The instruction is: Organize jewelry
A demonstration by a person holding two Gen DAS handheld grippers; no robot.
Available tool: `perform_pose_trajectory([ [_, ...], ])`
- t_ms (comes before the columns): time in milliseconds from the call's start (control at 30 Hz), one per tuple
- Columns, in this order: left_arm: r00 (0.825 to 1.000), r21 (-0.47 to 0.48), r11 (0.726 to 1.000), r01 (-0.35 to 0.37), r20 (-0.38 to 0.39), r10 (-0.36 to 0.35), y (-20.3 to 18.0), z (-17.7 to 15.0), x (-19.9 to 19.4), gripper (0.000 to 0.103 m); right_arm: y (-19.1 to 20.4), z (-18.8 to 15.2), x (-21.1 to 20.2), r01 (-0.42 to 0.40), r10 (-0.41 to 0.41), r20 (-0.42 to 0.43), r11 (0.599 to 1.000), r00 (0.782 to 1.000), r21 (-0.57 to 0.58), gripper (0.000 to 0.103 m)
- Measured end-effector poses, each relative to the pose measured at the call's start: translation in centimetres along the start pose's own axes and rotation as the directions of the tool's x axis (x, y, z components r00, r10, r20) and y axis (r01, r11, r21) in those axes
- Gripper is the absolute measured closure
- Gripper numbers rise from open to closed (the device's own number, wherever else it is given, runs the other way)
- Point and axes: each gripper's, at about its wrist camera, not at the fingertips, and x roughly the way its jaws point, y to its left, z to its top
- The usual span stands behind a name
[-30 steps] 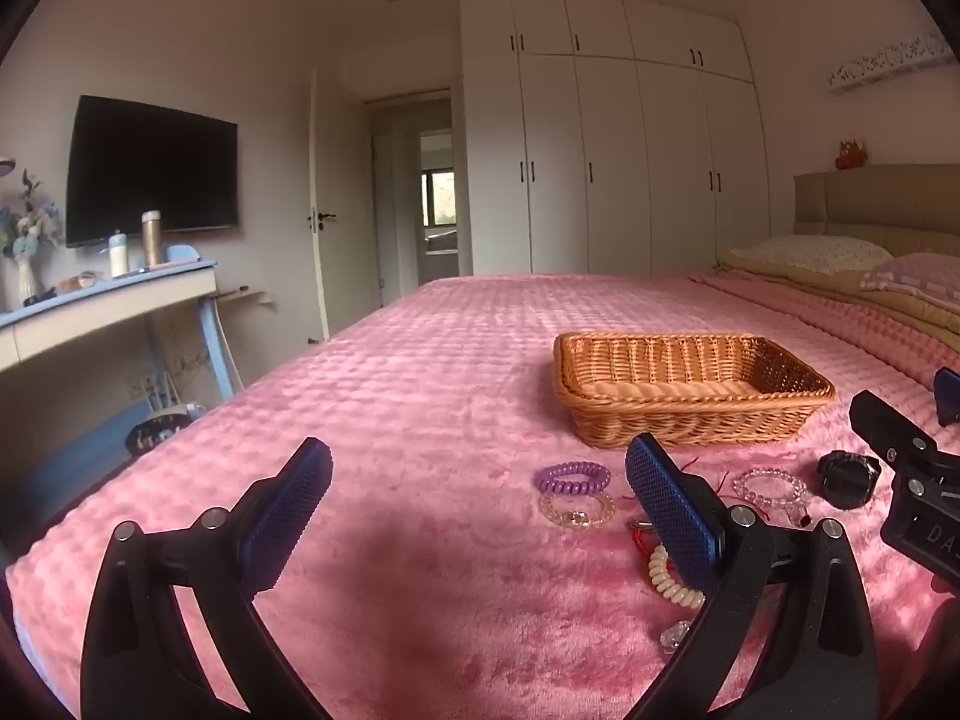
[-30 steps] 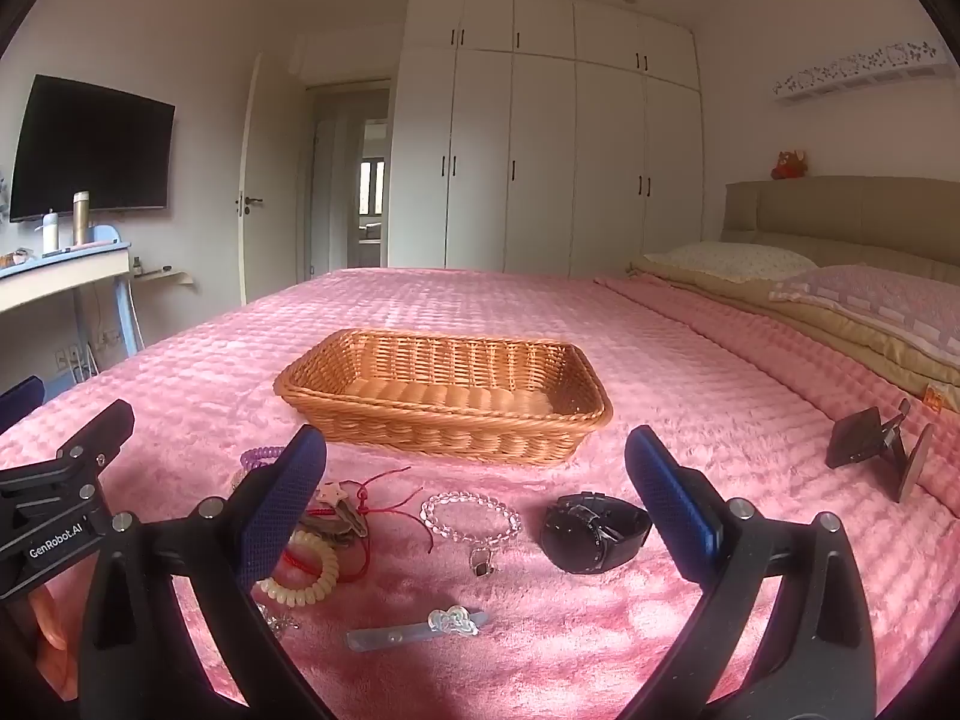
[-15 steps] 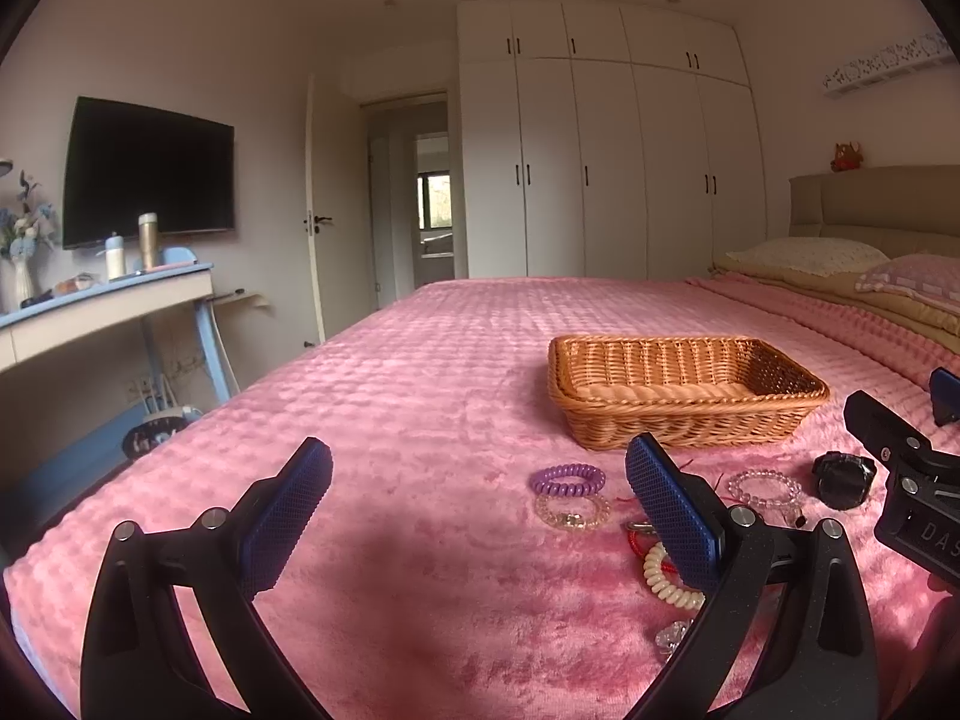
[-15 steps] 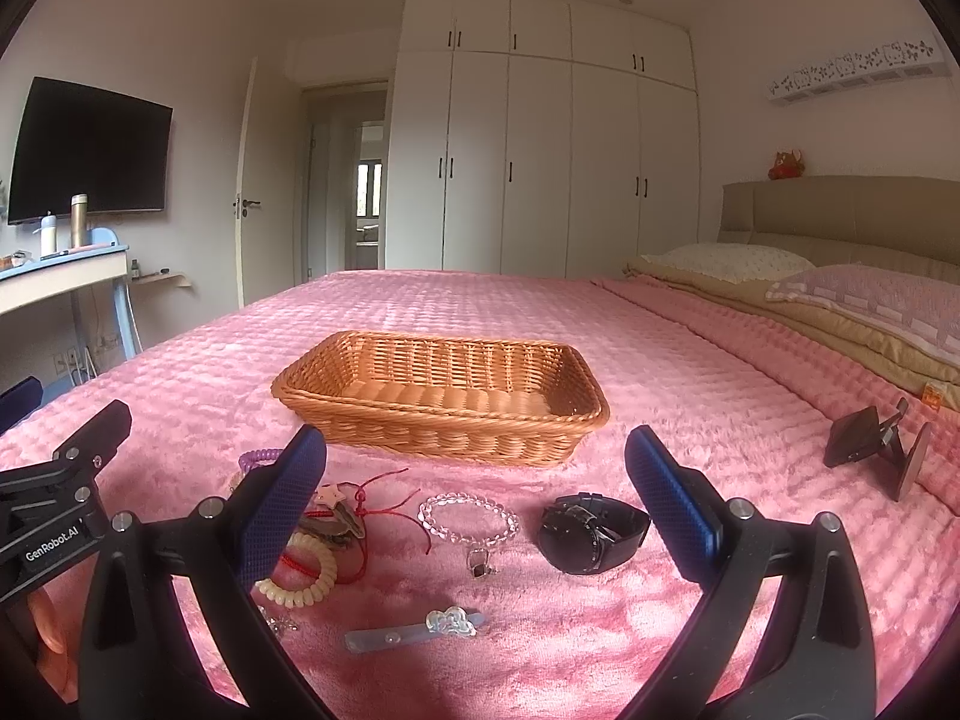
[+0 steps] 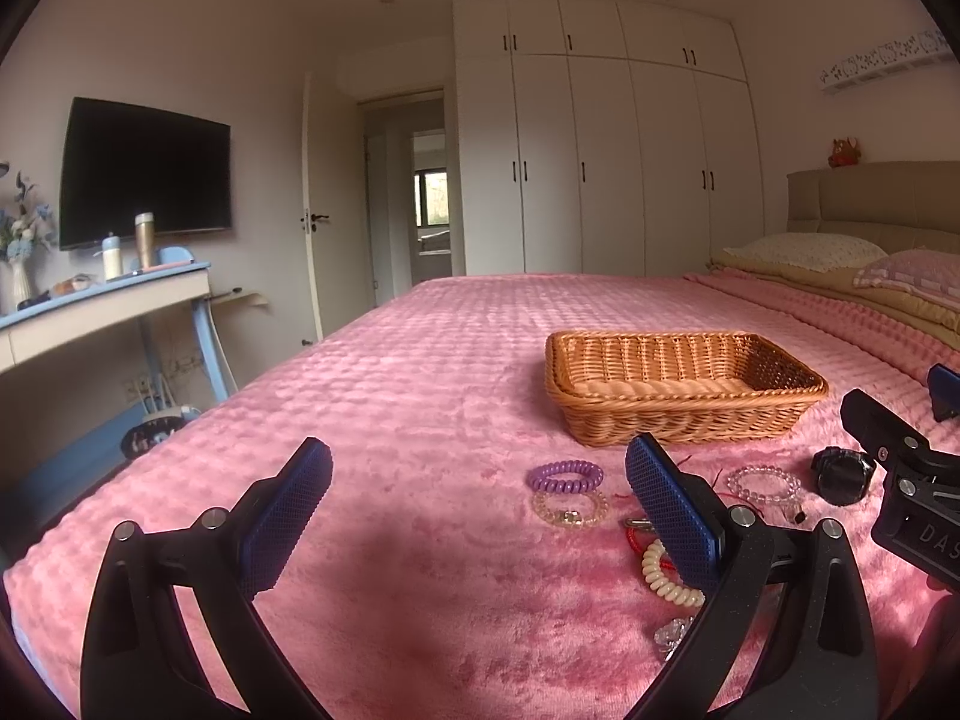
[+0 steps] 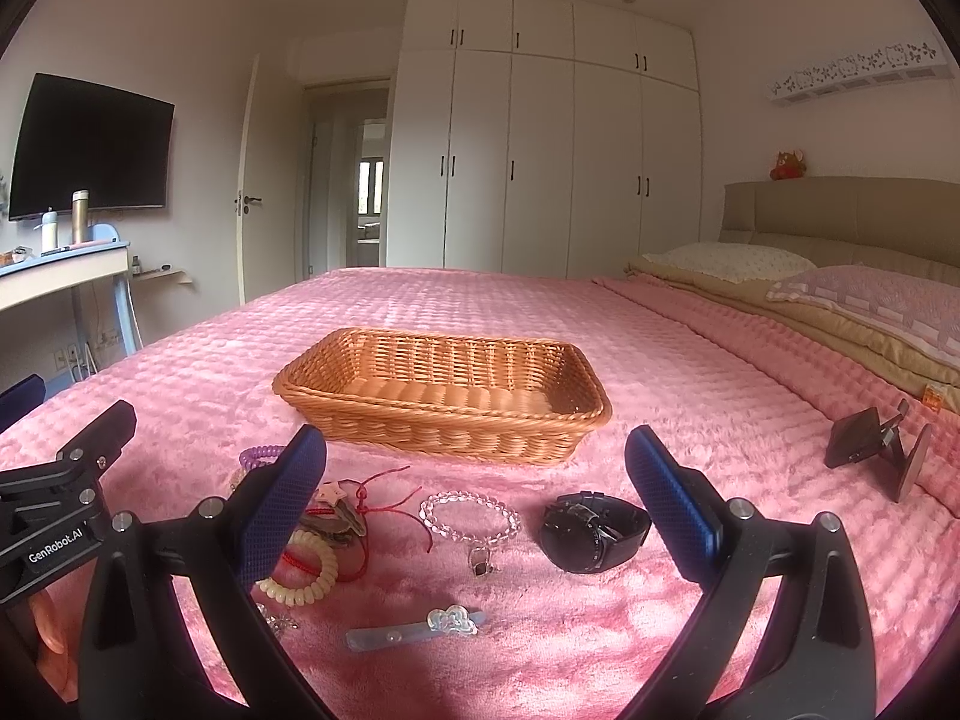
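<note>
1. The left gripper [image 5: 477,510] is hovering low over the pink bed cover [image 5: 420,396], its two blue-padded fingers [image 5: 287,516] spread wide apart and holding nothing.
2. The right gripper [image 6: 476,504] is hanging over the same cover, its fingers [image 6: 672,510] likewise standing wide apart with nothing between them.
3. A wicker basket [image 6: 444,420] is sitting on the bed beyond the right gripper's fingertips, roughly centred between them; nothing is showing inside it.
4. Between the right gripper's fingers, a clear bead bracelet [image 6: 470,518] with a small dark charm is lying flat, and a black watch [image 6: 594,531] is resting just beside it, nearer the right finger.
5. Behind and partly hidden by the right gripper's left finger, a cream coil band [image 6: 306,576] is lying tangled with a red cord [image 6: 384,495] and some small metal pieces.
6. Closer to the camera than the bracelet, a pale strap with a cloud-shaped ornament [image 6: 414,630] is lying flat.
7. In the left wrist view, a purple coil band [image 5: 566,476] is sitting between the fingers, close to the right finger, with a clear bracelet [image 5: 570,510] touching its near side.
8. A dark folding stand [image 6: 876,450] is resting on the bed well outside the right gripper's right finger.
9. The bed's headboard and pillows [image 6: 780,276] are showing far off to the right.
</note>
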Motion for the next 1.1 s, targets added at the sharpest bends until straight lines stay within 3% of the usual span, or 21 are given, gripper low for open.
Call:
perform_pose_trajectory([
  [1100, 1.0, 0.004, 1.0, 0.006, -0.007, -0.006, -0.1, -0.05, 0.09, 0.008, 0.27, -0.06, 0.07, -0.002, 0.002, -0.003, 1.0, 1.0, -0.006, 0.008],
])
